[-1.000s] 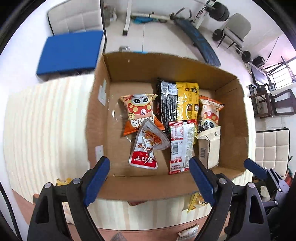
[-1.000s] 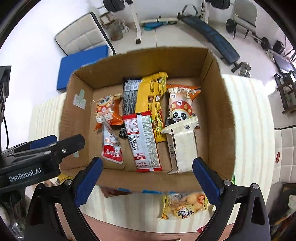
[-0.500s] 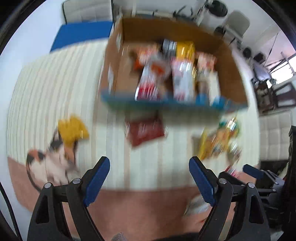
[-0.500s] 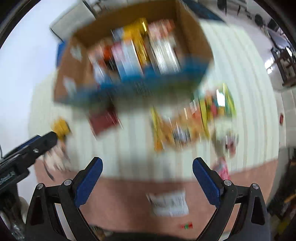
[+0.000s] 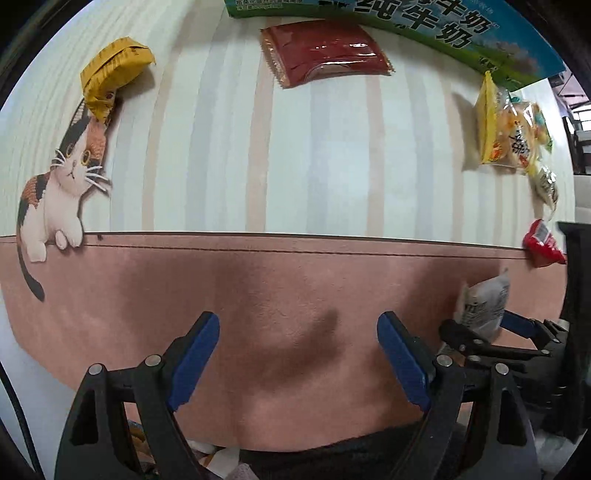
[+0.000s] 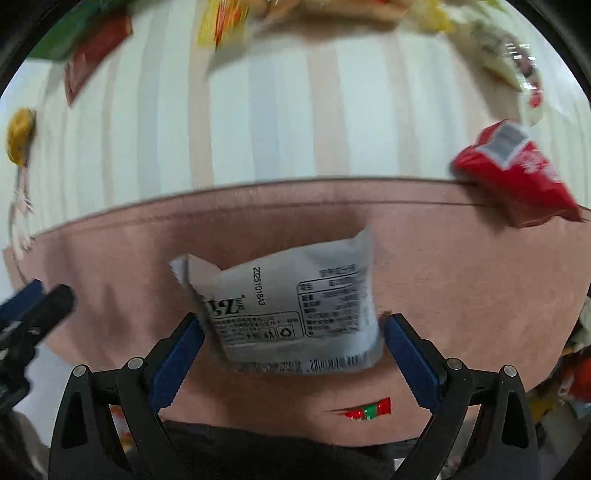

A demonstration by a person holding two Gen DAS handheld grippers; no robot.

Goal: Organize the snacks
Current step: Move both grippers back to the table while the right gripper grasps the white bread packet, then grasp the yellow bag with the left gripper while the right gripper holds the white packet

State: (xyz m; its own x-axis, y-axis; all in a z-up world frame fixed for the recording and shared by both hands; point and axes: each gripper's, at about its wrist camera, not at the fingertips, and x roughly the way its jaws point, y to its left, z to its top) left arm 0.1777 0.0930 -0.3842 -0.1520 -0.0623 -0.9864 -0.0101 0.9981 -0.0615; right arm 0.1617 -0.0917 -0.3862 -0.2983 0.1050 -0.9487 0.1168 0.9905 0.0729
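Left claw (image 5: 298, 360) hangs low with its 2 blue fingers spread wide, nothing between them. Right claw (image 6: 293, 341) is just as wide apart, fingers either side of a white packet (image 6: 291, 306).

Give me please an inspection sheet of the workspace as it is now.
Surface: striped mat with pink border and cat print.
Job's things: white packet, red packet, dark red packet, yellow packet, yellow bag, box edge.
Clutter: small red-green scrap.
Grippers: right gripper open around white packet; left gripper open, empty.
Cables: nothing seen.
Surroundings: nothing seen clearly.
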